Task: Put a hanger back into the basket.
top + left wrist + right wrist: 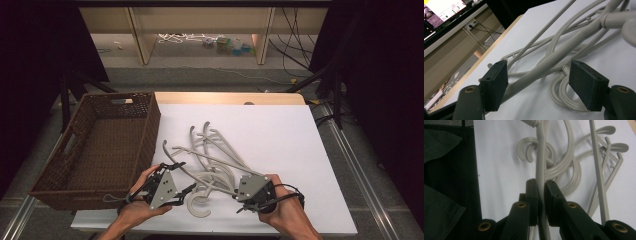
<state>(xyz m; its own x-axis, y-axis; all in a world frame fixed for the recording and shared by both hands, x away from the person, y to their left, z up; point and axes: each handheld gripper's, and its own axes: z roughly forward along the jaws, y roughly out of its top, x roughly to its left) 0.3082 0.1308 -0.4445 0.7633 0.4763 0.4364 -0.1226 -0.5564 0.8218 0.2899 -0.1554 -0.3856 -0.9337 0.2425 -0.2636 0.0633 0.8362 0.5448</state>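
On the white table (280, 130), the right hand-held gripper (541, 187) clamps a grey hanger (541, 162); the left hand-held gripper (537, 85) gapes.

Table (310, 150): carries a basket and a pile of hangers.

Basket (145, 135): at the table's left edge, overhanging it to the left; just left of the hangers.

Hangers (215, 160): tangled pile, lying one over another near the table's middle, hooks (197, 206) toward the near edge, arms spreading toward the far side.

Left gripper (182, 192): at the near edge, between basket and pile, 1 hanger arm (544, 67) running between its spread jaws.

Right gripper (239, 192): at the near edge, right of the hooks, jaws pinched on 1 hanger arm (540, 170).

Shelving (200, 25): behind the table, on the floor (210, 75).
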